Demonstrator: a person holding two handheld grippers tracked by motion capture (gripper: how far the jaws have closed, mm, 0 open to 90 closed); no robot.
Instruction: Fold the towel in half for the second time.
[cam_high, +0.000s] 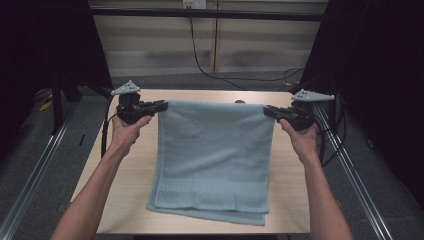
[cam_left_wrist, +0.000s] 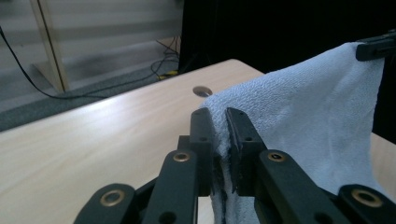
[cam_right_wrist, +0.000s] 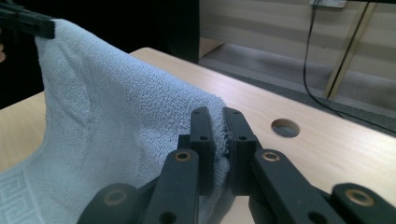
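High view: at the left, the person's left hand (cam_high: 126, 131) holds the left gripper (cam_high: 162, 105) level above the wooden table (cam_high: 125, 175), its jaws pointing toward the middle and clenched on the upper left corner of a light blue towel (cam_high: 215, 150). The towel hangs between the two tools with its top edge pulled almost straight; its lower part lies on the table near the front edge, where a second layer peeks out beneath the hem band. At the right, the right hand (cam_high: 300, 137) holds the right gripper (cam_high: 267, 111) the same way, its jaws clamped on the upper right corner of the towel. A cable (cam_high: 200, 55) runs across the floor behind the table

Left gripper view: the two black jaws stand close together with a fold of the towel (cam_left_wrist: 303, 102) pinched between their pads; the cloth rises to the right toward the other gripper (cam_left_wrist: 376, 46) at the far corner. A round hole (cam_left_wrist: 202, 91) in the tabletop (cam_left_wrist: 93, 140) lies just beyond the towel

Right gripper view: the towel (cam_right_wrist: 116, 121) slopes up to the left, where the other gripper (cam_right_wrist: 28, 23) grips its far corner; a patterned band shows at the lower left. The right gripper's own jaws grasp the near corner of the cloth. The round hole (cam_right_wrist: 285, 127) lies to the right on the table (cam_right_wrist: 327, 154)
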